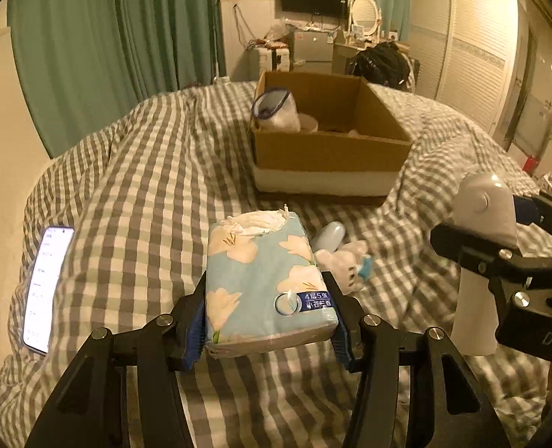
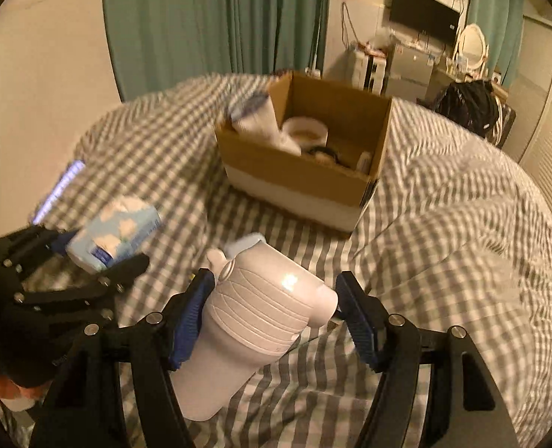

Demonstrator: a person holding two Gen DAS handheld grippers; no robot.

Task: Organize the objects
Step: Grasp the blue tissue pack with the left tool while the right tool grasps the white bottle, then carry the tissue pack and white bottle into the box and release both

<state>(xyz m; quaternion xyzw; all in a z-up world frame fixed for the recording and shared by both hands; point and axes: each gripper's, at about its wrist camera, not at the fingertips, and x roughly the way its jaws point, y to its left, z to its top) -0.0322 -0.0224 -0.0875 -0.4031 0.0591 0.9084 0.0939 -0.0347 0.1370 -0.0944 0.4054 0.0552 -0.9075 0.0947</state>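
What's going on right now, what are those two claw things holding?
Left gripper clamped on tissue pack. Right gripper around white bottle, lifted. Cardboard box ahead on bed, path open. Small items on the blanket.

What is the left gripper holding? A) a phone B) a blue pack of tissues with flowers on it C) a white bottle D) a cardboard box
B: in the left wrist view the left gripper has its two fingers pressed against the sides of the blue flowered tissue pack, while the phone lies apart on the checked blanket.
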